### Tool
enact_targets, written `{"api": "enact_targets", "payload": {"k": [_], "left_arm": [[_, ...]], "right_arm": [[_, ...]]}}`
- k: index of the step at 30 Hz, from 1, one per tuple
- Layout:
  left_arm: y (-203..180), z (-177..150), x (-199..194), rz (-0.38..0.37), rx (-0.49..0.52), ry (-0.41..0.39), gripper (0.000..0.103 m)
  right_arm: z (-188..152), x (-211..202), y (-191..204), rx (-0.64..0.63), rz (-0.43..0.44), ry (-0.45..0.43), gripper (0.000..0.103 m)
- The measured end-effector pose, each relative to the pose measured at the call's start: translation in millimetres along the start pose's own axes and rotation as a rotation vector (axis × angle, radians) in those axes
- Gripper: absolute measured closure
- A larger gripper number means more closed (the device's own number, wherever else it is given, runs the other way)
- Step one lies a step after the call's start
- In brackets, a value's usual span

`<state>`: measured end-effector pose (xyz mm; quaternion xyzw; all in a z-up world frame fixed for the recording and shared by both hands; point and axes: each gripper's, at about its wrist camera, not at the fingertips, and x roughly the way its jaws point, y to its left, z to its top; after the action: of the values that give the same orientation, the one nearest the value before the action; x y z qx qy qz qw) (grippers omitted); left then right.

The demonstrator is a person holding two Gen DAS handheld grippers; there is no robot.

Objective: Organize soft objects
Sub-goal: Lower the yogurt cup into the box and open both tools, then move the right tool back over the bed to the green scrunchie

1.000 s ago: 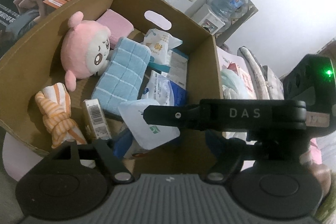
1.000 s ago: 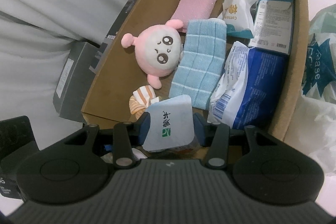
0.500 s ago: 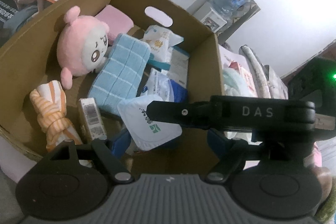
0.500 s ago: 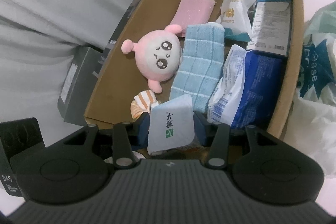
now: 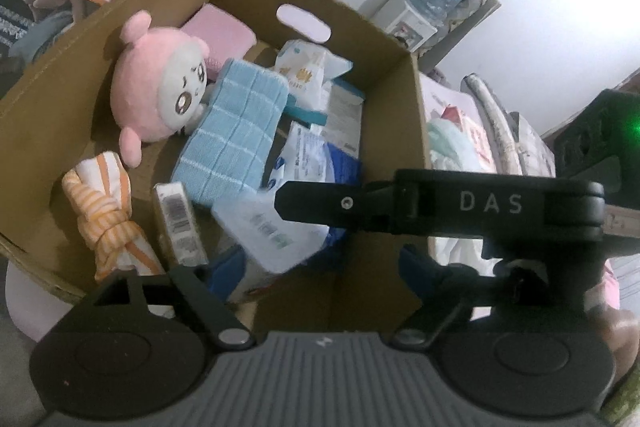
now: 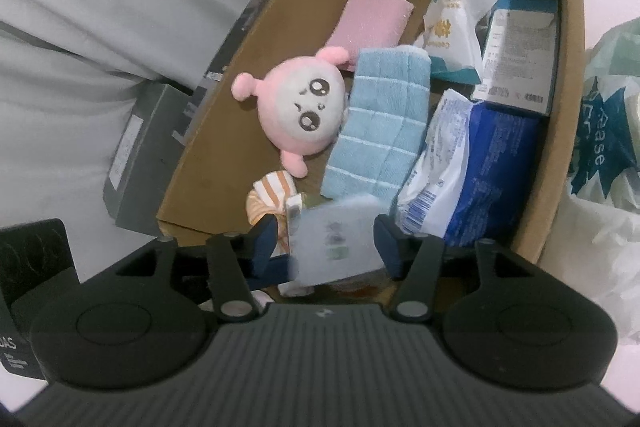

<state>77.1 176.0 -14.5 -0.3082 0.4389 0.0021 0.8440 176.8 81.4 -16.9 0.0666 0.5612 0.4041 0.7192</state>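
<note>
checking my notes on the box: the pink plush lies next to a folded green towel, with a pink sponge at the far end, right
Not quite. The towel beside the pink plush is light blue with white lines, not green, as the right wrist view shows. The rest holds: the pink sponge lies at the far end of the cardboard box.

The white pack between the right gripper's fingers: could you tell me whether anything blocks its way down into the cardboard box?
Nothing covers the cardboard box. The right gripper has just been opening, the white pack loose between its fingers; below it lie a small barcoded carton and the striped cloth.
</note>
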Motion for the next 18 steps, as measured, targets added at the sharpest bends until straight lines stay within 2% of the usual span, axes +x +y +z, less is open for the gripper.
{"api": "enact_targets", "payload": {"k": [4,11,14,15,16,18], "left_arm": [[-7,3,-12,0.012,0.025,-0.041,0.012],[-12,0,-26,0.021,0.033,-0.067,0.012],[-20,-5,-33,0.02,0.061,-0.084,0.012],[-24,-8,-36,0.02,0.077,-0.095,0.012],[-27,-9,-39,0.019,0.091,-0.103,0.012],[-39,-15,-43,0.013,0.133,-0.122,0.011]], "right_arm": [[2,-10,3,-0.009,0.009,-0.026,0.049],[-1,-40,0,0.003,0.058,-0.091,0.049],[-8,-68,-9,0.009,0.102,-0.15,0.044],[-12,-80,-13,0.008,0.11,-0.174,0.04],[-16,-90,-17,0.007,0.114,-0.197,0.036],[-29,-117,-29,0.003,0.107,-0.25,0.035]]}}
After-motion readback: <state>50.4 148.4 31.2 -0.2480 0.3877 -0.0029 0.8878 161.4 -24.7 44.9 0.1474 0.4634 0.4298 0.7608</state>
